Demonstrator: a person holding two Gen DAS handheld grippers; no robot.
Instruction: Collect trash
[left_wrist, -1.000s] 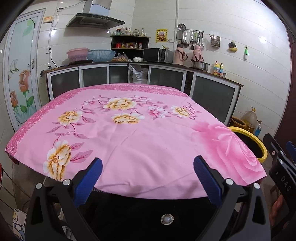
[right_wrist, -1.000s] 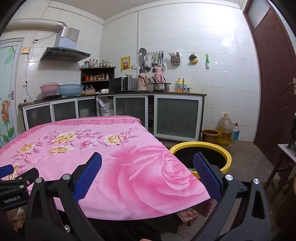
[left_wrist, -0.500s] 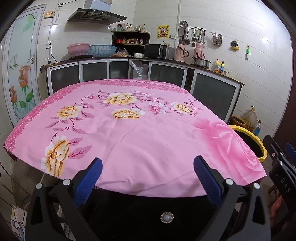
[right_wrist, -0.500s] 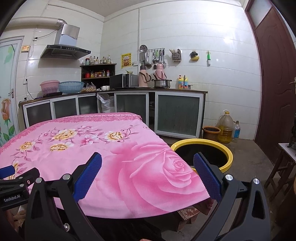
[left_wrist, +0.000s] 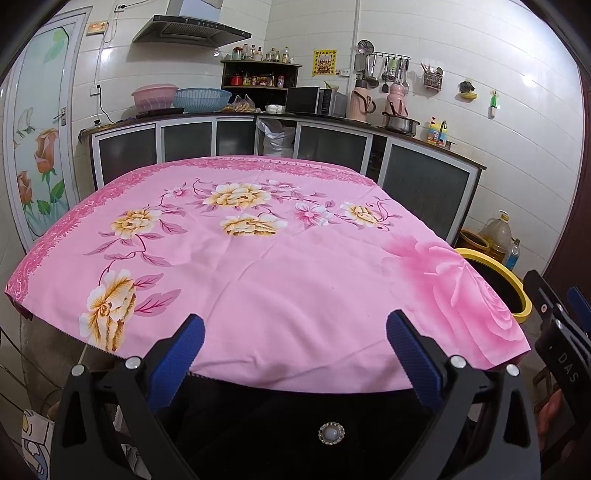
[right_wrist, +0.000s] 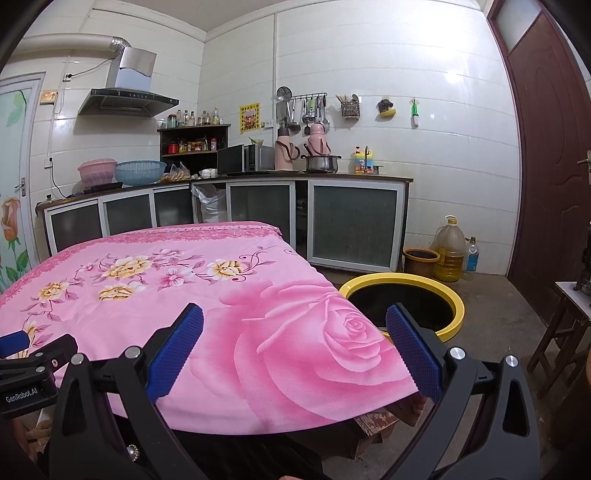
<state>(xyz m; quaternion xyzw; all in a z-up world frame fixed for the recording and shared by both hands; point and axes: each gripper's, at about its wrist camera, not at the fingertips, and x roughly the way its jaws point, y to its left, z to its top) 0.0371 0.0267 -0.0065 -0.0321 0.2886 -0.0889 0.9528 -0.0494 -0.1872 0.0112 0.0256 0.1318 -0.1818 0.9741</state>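
I hold the left gripper (left_wrist: 295, 354) wide apart at the lower centre of its view, nothing between the blue pads (left_wrist: 177, 358), over the near edge of the pink floral tablecloth (left_wrist: 258, 266). Right gripper (right_wrist: 295, 350) likewise spread and empty, lower centre of its view. No trash item is discernible on the cloth in either view. The yellow-rimmed bin (right_wrist: 402, 306) is shown whole in the right view, centre right, just beside the table corner; the left view catches only part of its rim at the right edge. Only the right view shows the brown door (right_wrist: 546, 155), upper right.
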